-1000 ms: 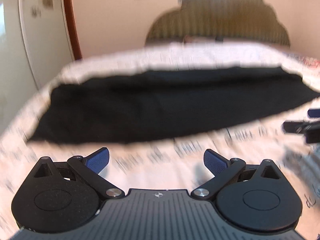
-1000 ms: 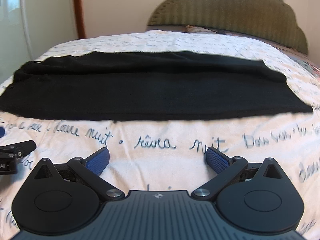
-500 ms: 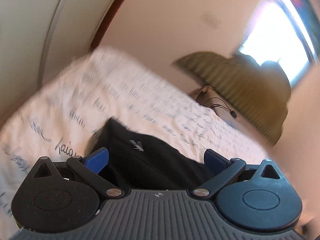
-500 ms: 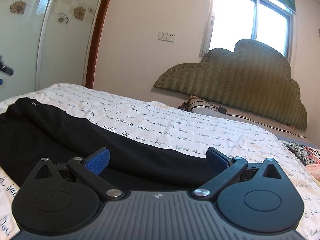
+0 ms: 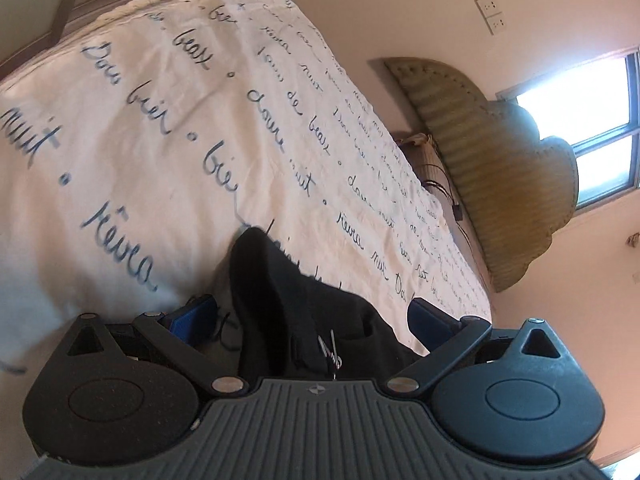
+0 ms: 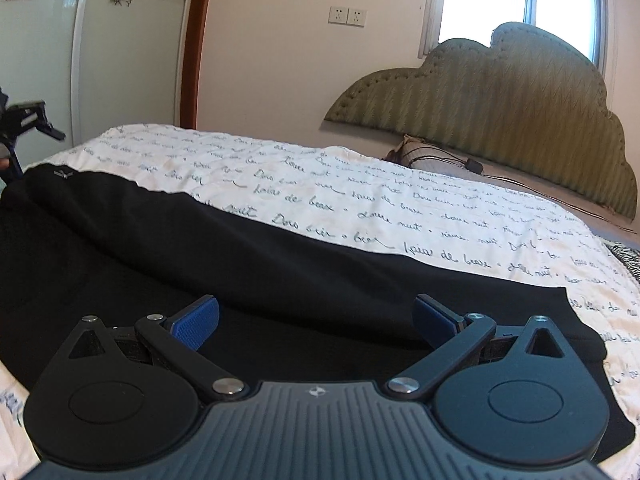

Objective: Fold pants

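Observation:
The black pants [image 6: 168,248] lie lengthwise across the white bedspread [image 6: 360,184], with a small grey logo near their left end. My right gripper [image 6: 316,320] hovers open low over the right end of the pants, the dark cloth beneath and between its blue fingertips. In the tilted left wrist view, the other end of the pants [image 5: 280,292] bunches up between the blue pads of my left gripper [image 5: 312,316], which is open and not clamped on the cloth. The left gripper [image 6: 24,124] also shows at the far left of the right wrist view.
The bedspread [image 5: 140,120] carries blue handwriting print. An olive padded headboard [image 6: 500,120] stands against the far wall, with a pillow and dark cables [image 6: 444,160] before it. A wardrobe door with flower decals [image 6: 80,40] is at the left, a window [image 6: 560,0] at the upper right.
Both grippers moved from in front of the bed onto the pants. The left one swung to the left end and tilted; the right one dropped low over the right end.

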`<control>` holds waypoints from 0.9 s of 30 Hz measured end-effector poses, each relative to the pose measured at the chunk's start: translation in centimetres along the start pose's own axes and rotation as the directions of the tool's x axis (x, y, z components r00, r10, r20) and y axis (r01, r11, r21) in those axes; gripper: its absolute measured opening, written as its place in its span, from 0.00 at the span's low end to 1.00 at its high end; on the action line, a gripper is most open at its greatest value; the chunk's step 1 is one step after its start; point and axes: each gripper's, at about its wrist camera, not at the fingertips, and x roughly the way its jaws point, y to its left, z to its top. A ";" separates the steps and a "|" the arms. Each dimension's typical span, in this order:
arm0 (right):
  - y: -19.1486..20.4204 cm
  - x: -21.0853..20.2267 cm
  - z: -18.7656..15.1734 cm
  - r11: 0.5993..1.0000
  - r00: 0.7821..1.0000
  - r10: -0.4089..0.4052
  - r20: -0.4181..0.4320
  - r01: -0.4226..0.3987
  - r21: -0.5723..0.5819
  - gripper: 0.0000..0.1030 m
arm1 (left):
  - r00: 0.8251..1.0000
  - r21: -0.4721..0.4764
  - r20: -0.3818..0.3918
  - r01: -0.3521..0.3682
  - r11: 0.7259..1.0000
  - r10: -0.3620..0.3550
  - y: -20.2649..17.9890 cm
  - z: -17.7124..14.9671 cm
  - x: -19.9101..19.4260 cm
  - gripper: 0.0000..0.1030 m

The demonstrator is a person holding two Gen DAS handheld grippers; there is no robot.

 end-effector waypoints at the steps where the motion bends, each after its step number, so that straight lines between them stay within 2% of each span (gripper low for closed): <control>1: 0.1 0.1 0.2 1.000 1.000 0.006 0.003 -0.006 0.005 1.00 | 1.000 0.015 0.007 -0.010 1.000 0.009 -0.3 0.3 0.4 0.98; 3: 0.5 0.6 0.6 1.000 1.000 0.018 0.004 -0.018 0.008 1.00 | 0.998 0.063 0.022 -0.054 0.997 0.053 -1.0 0.5 1.1 0.91; 5: 0.8 1.1 0.8 0.999 0.999 0.038 0.002 -0.038 0.005 1.00 | 0.993 0.167 0.009 -0.116 0.979 0.116 -2.4 0.2 2.1 0.71; 7: 1.0 1.6 0.8 0.999 0.999 0.053 -0.004 -0.053 0.002 1.00 | 0.984 0.260 0.015 -0.173 0.950 0.175 -3.5 -0.4 2.7 0.59; 9: 1.0 2.0 0.9 0.997 0.997 0.075 0.001 -0.075 0.009 1.00 | 0.978 0.314 0.035 -0.206 0.927 0.206 -4.2 -0.8 2.9 0.39; 10: 0.9 2.1 1.0 0.996 0.996 0.092 0.009 -0.092 0.014 1.00 | 0.974 0.333 0.052 -0.223 0.916 0.218 -4.4 -0.9 2.8 0.21; 11: 0.8 2.2 1.2 0.994 0.994 0.110 0.015 -0.110 0.021 1.00 | 0.974 0.351 0.066 -0.225 0.909 0.215 -4.5 -1.0 2.5 0.13; 12: 0.7 2.3 1.3 0.992 0.992 0.125 0.023 -0.125 0.029 1.00 | 0.974 0.373 0.092 -0.229 0.899 0.209 -4.8 -1.4 2.0 0.08; 14: 0.5 2.6 1.7 0.988 0.989 0.147 0.037 -0.148 0.038 1.00 | 0.968 0.432 0.151 -0.249 0.867 0.202 -6.1 -2.3 1.1 0.06; 17: -0.1 3.4 2.7 0.983 0.982 0.180 0.065 -0.181 0.022 1.00 | 0.965 0.524 0.238 -0.226 0.822 0.114 -8.6 -4.3 -1.6 0.04; 19: -0.6 4.7 3.7 0.974 0.973 0.225 0.056 -0.224 -0.021 1.00 | 0.962 0.588 0.271 -0.173 0.790 0.009 -10.7 -6.2 -3.8 0.04; 21: -1.1 6.9 5.1 0.952 0.955 0.297 0.001 -0.296 -0.074 1.00 | 0.952 0.656 0.285 -0.109 0.746 -0.112 -12.7 -8.3 -6.3 0.04; 22: -1.3 8.1 5.9 0.939 0.943 0.331 -0.036 -0.332 -0.091 1.00 | 0.942 0.690 0.284 -0.072 0.720 -0.178 -13.6 -9.5 -7.6 0.04; 24: -2.0 10.6 7.5 0.908 0.912 0.398 -0.101 -0.407 -0.096 1.00 | 0.912 0.750 0.285 -0.021 0.662 -0.294 -14.7 -11.9 -10.1 0.04; 25: -2.2 12.0 8.3 0.890 0.891 0.434 -0.132 -0.447 -0.092 1.00 | 0.899 0.767 0.284 -0.005 0.642 -0.332 -15.2 -12.9 -11.1 0.04; 27: -2.4 14.3 9.6 0.864 0.864 0.472 -0.175 -0.493 -0.104 1.00 | 0.879 0.789 0.284 0.013 0.614 -0.384 -15.7 -14.7 -12.9 0.04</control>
